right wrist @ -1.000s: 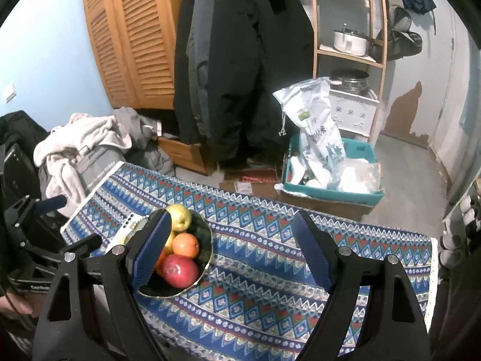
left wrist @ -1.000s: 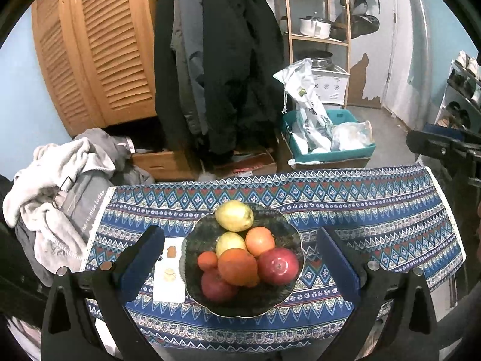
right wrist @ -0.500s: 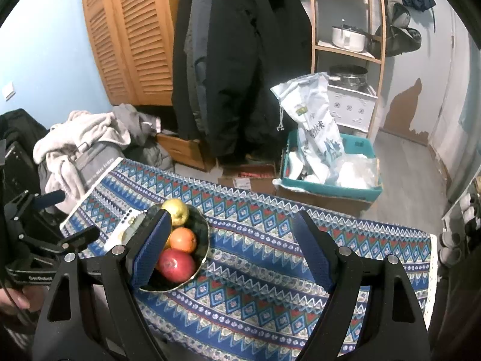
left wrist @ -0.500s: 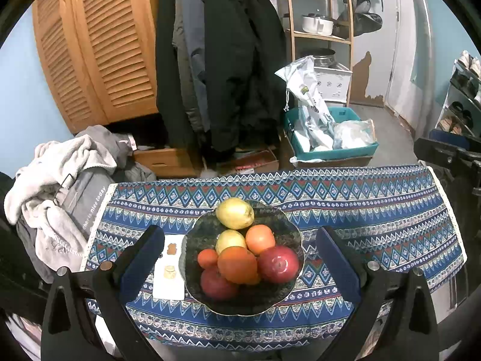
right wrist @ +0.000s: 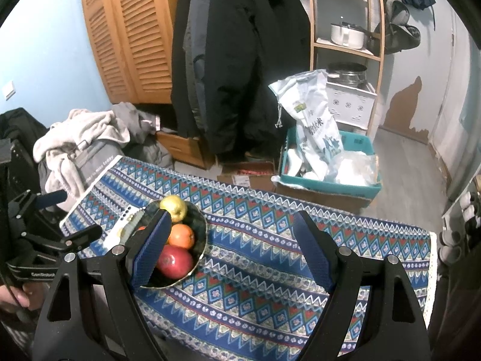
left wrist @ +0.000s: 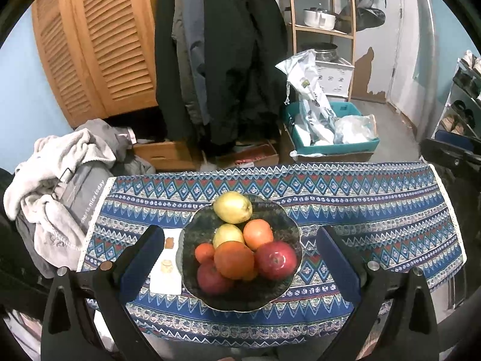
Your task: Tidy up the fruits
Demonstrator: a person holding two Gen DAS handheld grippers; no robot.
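A dark bowl (left wrist: 288,231) full of fruit stands on the counter (left wrist: 375,210), both grippers above it with wide jaws.

In the bowl lie a red apple (left wrist: 276,259), a big orange (left wrist: 234,260), a second orange (left wrist: 258,234) and two yellow fruits, one at the far rim (left wrist: 232,207). A white card (left wrist: 167,266) lies just beside the bowl on the patterned cloth. The left gripper (left wrist: 240,258) frames the bowl between its blue pads and holds nothing. The right gripper (right wrist: 231,249) is also empty, over the cloth beside the bowl.
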